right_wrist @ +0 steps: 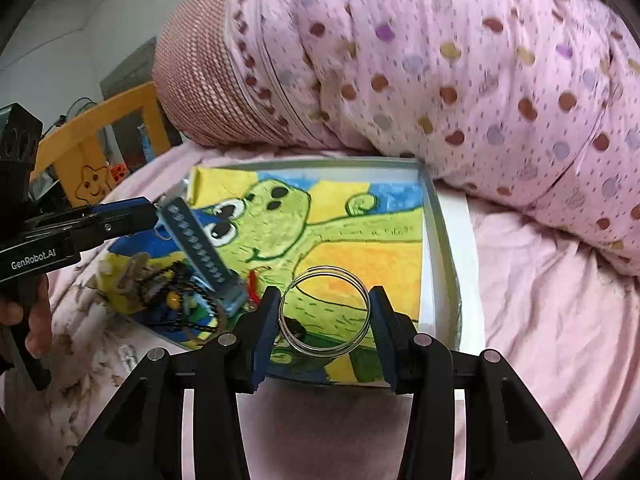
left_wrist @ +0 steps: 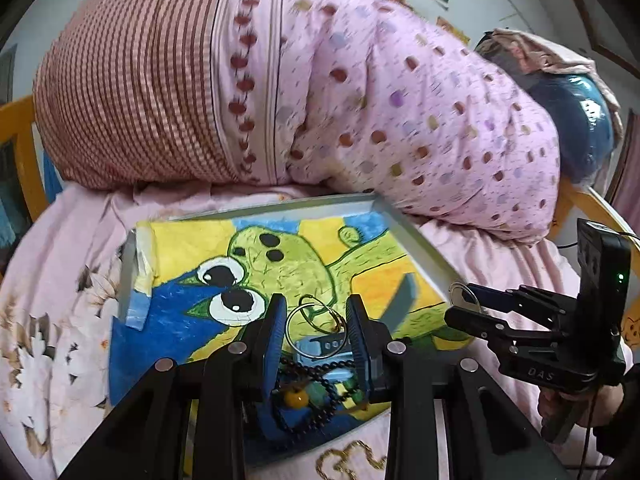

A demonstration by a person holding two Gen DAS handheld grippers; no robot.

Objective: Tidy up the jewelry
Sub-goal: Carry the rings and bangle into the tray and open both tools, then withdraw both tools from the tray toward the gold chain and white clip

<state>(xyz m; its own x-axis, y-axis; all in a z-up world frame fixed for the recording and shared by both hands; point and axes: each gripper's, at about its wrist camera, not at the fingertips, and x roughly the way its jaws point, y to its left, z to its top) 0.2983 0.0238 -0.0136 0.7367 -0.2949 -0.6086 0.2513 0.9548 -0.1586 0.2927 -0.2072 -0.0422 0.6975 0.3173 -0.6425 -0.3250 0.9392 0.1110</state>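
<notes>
The right claw is clamping a coiled silver wire bangle between its blue pads, low in the centre of the right wrist frame, holding it just above the frog drawing that lines the shallow tray lying on the bed. At the left of that frame the left claw is pinching one end of a blue-grey perforated watch strap, which is slanting down toward a tangled pile of jewelry at the tray's lower left corner. In the left wrist frame, thin rings and a dark bead string with an amber bead are showing between that claw's fingers, and the right claw is appearing at the right edge. The step in hand looks like sorting pieces out of the heap into separate spots. To do it well, the bangle should be lowered flat onto bare drawing, well apart from the pile, before the grip is released, since a springy coil may roll or hop. The strap wants a slow lift, because the bead string could be snagging its buckle end.
</notes>
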